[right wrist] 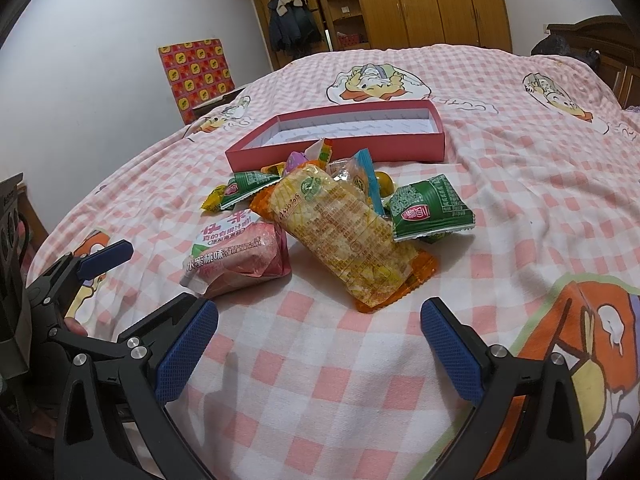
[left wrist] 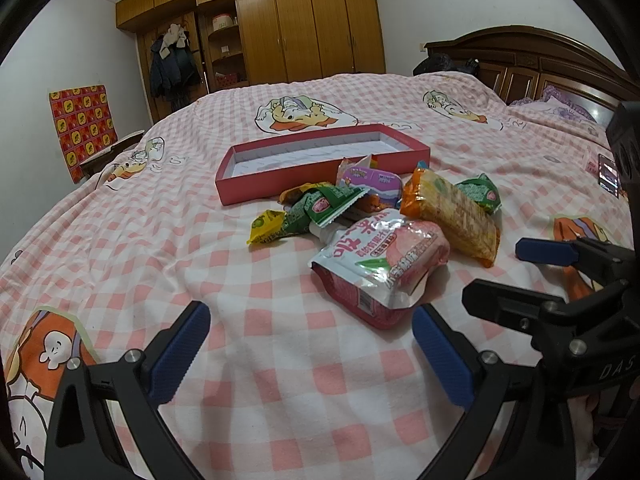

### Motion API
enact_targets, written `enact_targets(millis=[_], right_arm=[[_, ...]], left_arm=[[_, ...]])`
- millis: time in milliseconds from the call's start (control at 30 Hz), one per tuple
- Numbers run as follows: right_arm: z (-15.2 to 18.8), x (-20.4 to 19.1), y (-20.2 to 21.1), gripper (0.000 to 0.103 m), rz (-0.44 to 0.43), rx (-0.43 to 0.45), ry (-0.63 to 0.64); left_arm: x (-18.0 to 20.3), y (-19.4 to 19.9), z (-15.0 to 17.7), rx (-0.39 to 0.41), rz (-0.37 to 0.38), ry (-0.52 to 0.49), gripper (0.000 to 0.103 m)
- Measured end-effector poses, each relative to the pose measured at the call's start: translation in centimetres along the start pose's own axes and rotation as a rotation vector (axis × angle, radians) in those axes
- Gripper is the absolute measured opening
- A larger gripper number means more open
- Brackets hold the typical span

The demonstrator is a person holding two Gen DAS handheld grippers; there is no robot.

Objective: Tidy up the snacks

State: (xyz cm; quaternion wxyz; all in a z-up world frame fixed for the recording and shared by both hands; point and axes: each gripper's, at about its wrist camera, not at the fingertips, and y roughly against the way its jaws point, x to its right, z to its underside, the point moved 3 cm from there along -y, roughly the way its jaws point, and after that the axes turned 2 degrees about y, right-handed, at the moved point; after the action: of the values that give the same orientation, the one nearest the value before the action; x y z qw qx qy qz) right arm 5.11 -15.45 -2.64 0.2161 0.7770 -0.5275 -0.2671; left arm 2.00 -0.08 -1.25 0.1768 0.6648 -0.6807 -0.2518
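Checked bedspread [left wrist: 280, 360]: snack pile [left wrist: 384, 220] just ahead of left gripper [left wrist: 310, 344] and right gripper [right wrist: 320, 344], both wide open, empty.

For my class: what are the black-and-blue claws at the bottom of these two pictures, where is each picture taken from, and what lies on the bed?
A person holds two hand grippers, each with a camera looking along its fingers. One picture comes from the left gripper, the other from the right gripper. Both are open and hold nothing. On the checked bedspread lies a snack pile, including a pink pouch and an orange cracker pack. Behind it sits a red box, nothing in it.
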Motion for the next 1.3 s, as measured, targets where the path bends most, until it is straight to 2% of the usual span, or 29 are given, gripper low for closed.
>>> enact_targets(millis=[1300], right_arm=[[0.11, -0.12, -0.36, 0.103, -0.011, -0.012, -0.012]], left_arm=[[0.02, -0.04, 0.05, 0.001, 0.0, 0.0, 0.103]])
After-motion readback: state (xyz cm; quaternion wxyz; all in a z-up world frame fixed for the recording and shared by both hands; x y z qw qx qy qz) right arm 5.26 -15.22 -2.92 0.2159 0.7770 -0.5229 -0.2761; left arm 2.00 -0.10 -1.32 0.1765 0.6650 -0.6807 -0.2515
